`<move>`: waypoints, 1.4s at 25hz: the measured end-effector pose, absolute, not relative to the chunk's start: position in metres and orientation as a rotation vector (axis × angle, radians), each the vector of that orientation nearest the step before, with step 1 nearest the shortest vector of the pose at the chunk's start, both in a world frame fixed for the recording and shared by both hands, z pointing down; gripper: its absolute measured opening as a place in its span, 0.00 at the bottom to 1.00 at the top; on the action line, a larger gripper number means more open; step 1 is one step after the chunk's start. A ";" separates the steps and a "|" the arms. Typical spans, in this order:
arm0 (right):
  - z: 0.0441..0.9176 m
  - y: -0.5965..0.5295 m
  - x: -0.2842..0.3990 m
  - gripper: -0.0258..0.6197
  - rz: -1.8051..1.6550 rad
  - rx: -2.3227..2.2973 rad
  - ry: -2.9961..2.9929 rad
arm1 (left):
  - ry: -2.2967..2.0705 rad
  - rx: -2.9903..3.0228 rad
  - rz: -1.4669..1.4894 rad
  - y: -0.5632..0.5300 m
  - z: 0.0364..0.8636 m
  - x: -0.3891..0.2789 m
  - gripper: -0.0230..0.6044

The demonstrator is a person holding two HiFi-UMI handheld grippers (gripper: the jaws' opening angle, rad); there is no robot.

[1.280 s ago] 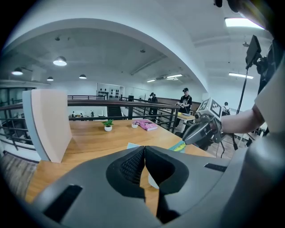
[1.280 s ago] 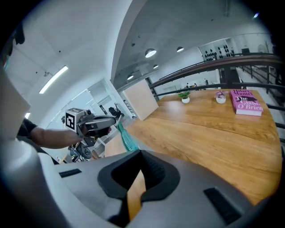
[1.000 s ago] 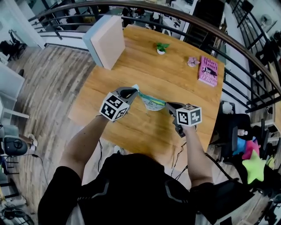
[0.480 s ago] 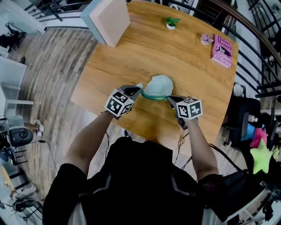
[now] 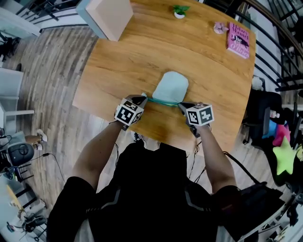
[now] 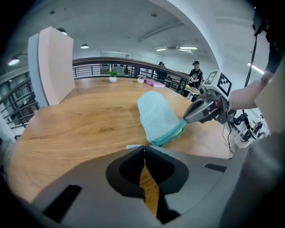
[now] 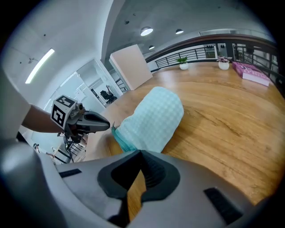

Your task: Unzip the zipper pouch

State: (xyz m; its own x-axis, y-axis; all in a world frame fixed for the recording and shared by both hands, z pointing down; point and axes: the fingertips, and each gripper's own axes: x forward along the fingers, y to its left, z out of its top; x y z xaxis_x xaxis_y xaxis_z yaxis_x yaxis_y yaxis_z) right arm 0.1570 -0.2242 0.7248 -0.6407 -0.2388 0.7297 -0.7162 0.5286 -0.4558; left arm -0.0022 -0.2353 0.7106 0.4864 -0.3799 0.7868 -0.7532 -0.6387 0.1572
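A pale teal zipper pouch [image 5: 170, 86] lies flat on the wooden table [image 5: 118, 66], its teal zipper edge [image 5: 163, 101] stretched toward me between both grippers. My left gripper [image 5: 143, 99] is shut on the pouch's left corner, where a small light tab [image 6: 132, 146] shows at the jaw tips. My right gripper [image 5: 181, 105] is shut on the zipper's right end [image 6: 183, 122]; the pull itself is hidden. In the left gripper view the pouch [image 6: 156, 116] runs away from the shut jaws. In the right gripper view the pouch [image 7: 153, 116] lies ahead, with the left gripper [image 7: 107, 125] at its far corner.
A large pinkish board [image 5: 111, 16] stands at the table's far left corner. A small potted plant [image 5: 179, 11], a pink flower ornament [image 5: 220, 28] and a pink book [image 5: 238, 40] lie along the far right. The table's near edge runs just below the grippers. People stand in the background [image 6: 194, 73].
A second ago the pouch hung lifted between the grippers. It has swung away from me and now lies flat on the table, with both grippers lower and still shut on its ends.
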 end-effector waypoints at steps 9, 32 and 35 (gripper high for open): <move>0.731 -0.217 0.160 0.07 0.936 0.841 -2.103 | -0.920 2.268 0.919 -0.230 0.715 -0.003 0.09; 0.493 -0.227 0.186 0.16 0.503 1.281 -2.324 | -1.124 2.672 0.372 -0.248 0.469 -0.041 0.09; 0.449 -0.224 0.188 0.15 0.459 1.359 -2.389 | -1.148 2.732 0.271 -0.251 0.423 -0.042 0.09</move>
